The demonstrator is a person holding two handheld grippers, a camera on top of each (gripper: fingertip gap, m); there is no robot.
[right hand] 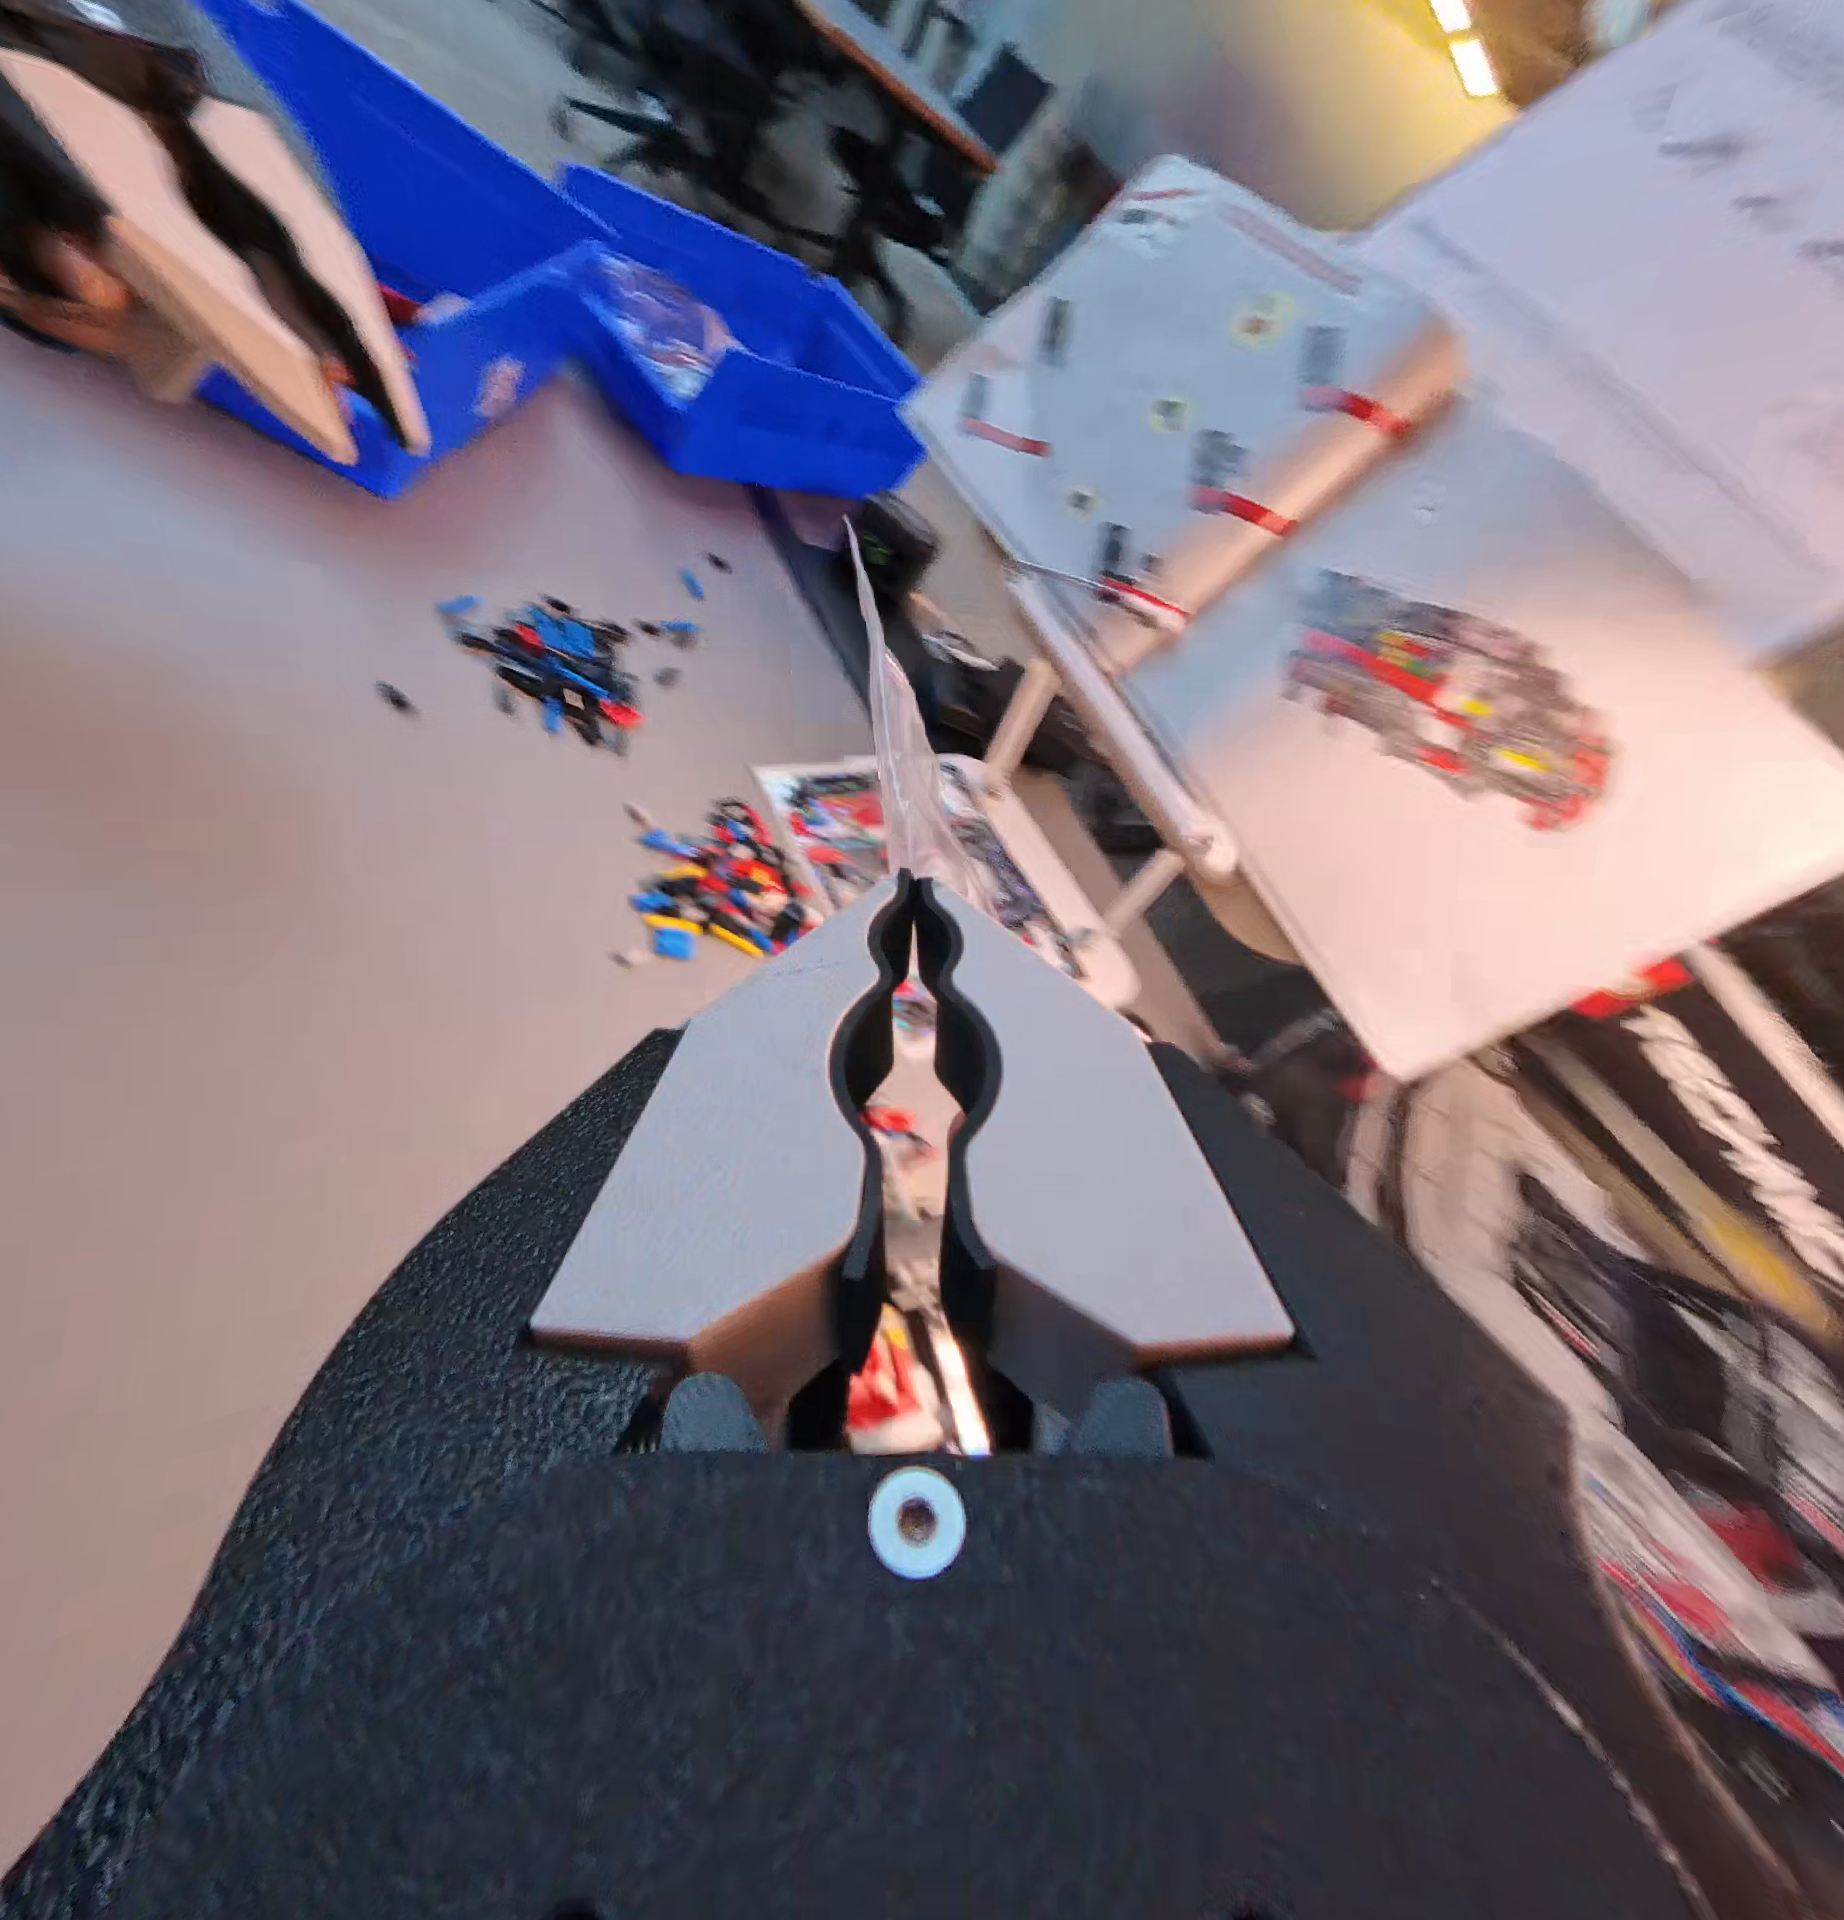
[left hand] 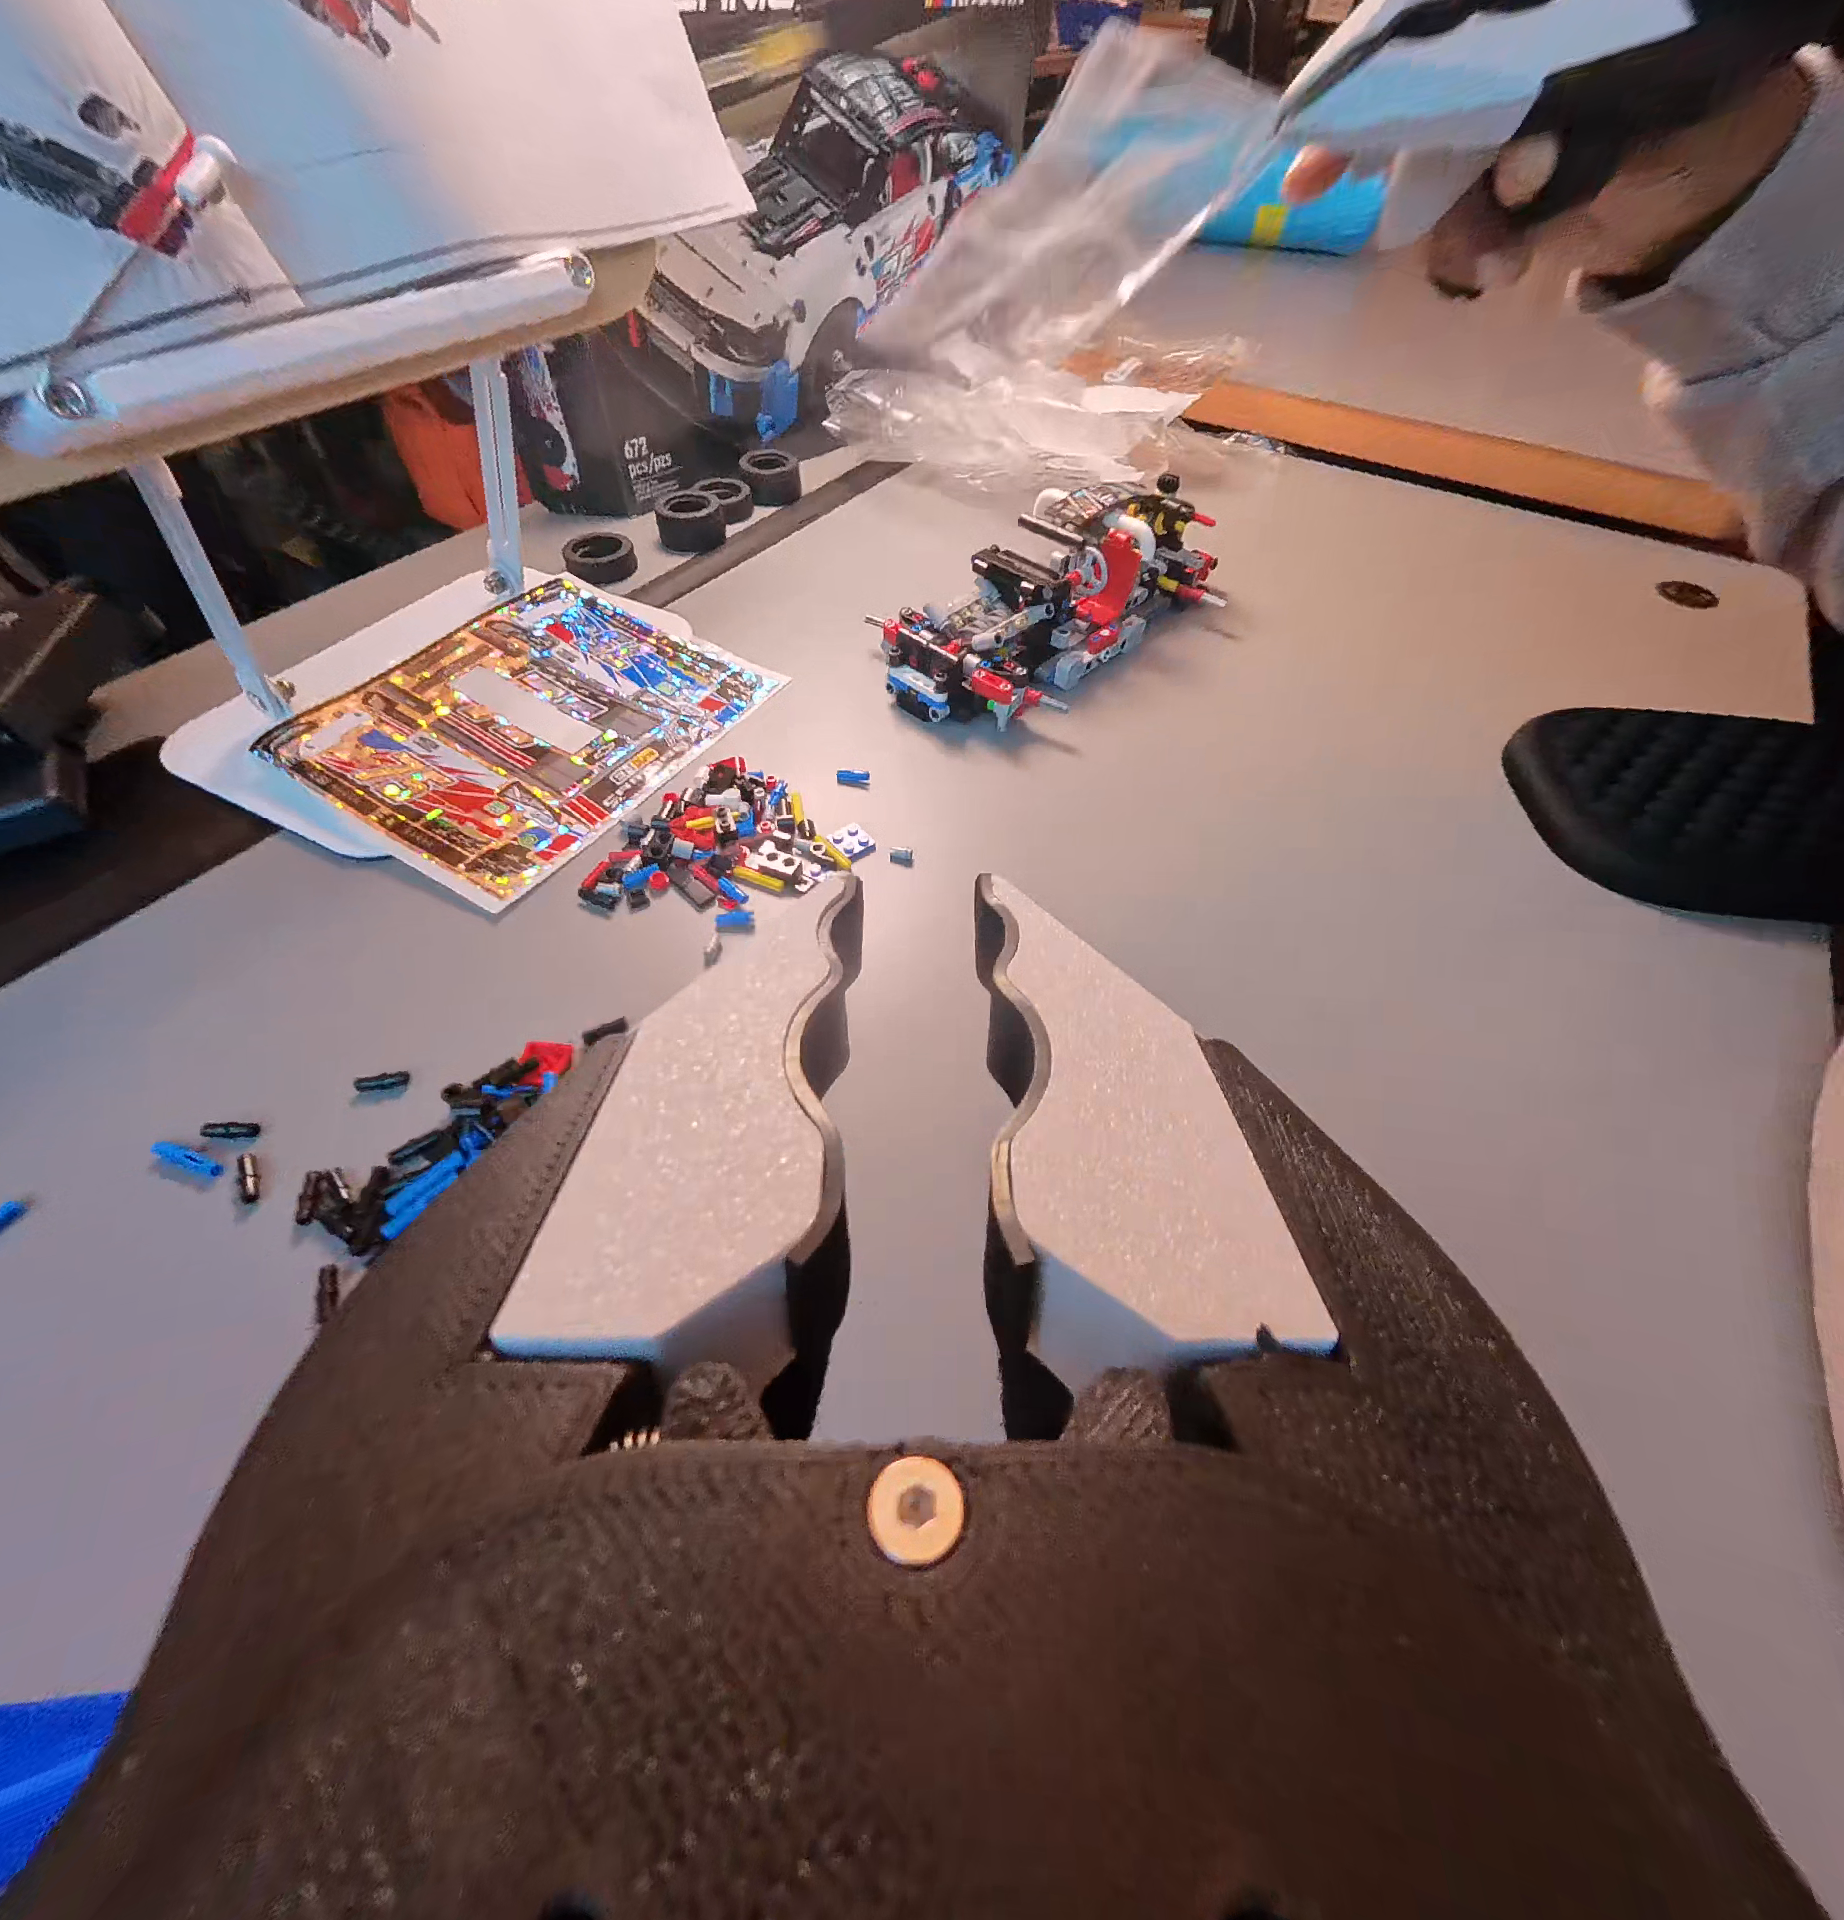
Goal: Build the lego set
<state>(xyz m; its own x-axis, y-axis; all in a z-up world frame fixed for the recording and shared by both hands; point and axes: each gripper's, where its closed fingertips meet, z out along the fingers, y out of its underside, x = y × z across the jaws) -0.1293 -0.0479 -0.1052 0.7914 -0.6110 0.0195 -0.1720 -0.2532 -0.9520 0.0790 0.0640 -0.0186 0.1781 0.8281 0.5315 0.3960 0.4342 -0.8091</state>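
While raised above a grey table (left hand: 1313, 831), left gripper (left hand: 918, 883) with jaws parted, nothing between them. Right gripper (right hand: 913, 883) with tips pinched together on a clear plastic bag (right hand: 897, 727), held up in the air; seen also at upper right of the left wrist view, blurred, bag (left hand: 1063, 239) hanging over the far table edge. Partly built lego car (left hand: 1043, 613) standing on the table mid-distance, apart from both grippers. Mixed pile of small lego pieces (left hand: 731, 831) just ahead of the left fingertips, beside a shiny sticker sheet (left hand: 513, 727). Second pile of black and blue pins (left hand: 419, 1153) to the left. Four black tyres (left hand: 710, 509) near the set's box (left hand: 845, 260). Instruction pages (right hand: 1469, 727) on a tilted stand. Blue bins (right hand: 689, 353) at the far side
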